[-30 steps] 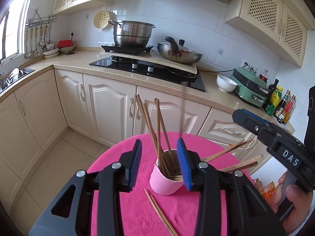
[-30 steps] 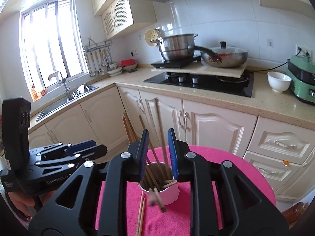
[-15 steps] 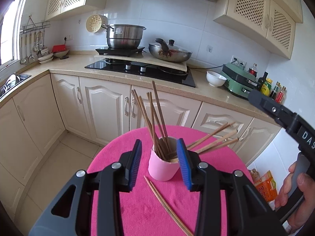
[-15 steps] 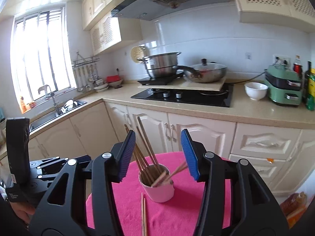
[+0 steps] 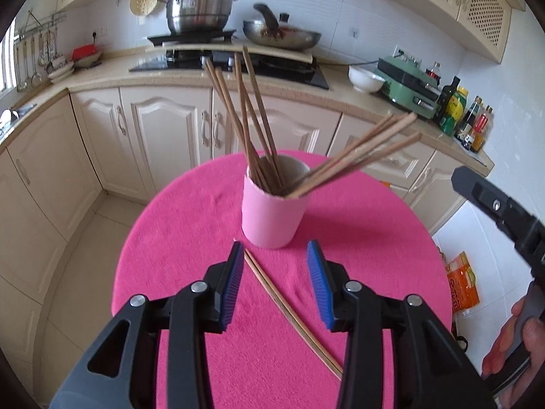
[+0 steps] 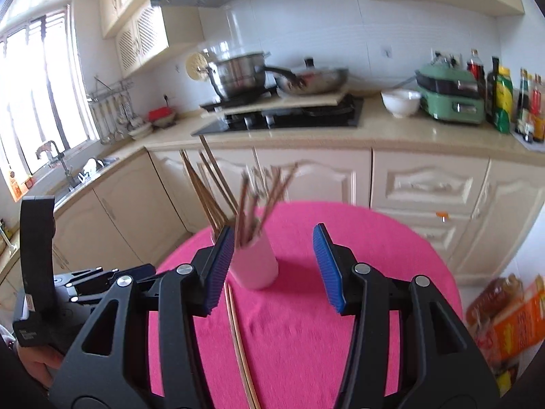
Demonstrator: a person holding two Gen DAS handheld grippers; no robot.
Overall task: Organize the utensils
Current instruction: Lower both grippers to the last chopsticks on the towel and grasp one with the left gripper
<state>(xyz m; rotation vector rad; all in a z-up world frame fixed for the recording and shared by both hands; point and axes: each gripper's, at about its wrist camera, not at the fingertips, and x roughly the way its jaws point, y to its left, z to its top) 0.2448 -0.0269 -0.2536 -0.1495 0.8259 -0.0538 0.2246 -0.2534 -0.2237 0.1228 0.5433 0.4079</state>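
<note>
Chopsticks [image 5: 259, 126] are what we are sorting, and we are working over a round table draped in a pink cloth [image 5: 190, 225], the biggest thing in front of us, with the cream kitchen cabinets [image 5: 163, 129] and the counter behind it. A pink cup [image 5: 272, 218] is standing upright near the middle of that cloth, and it is holding most of the sticks: one bunch is leaning up and away from us, another bunch [image 5: 361, 156] is fanning out low to the right over the rim. We are holding our left gripper [image 5: 277, 286] just in front of the cup with its blue pads spread wide and nothing between them. Our right gripper [image 6: 272, 267] is likewise gaping and empty, its left pad overlapping the cup in the right wrist view. Two loose chopsticks [image 5: 289, 306] are lying side by side, flat on the cloth, running from the foot of the cup back toward us.
</note>
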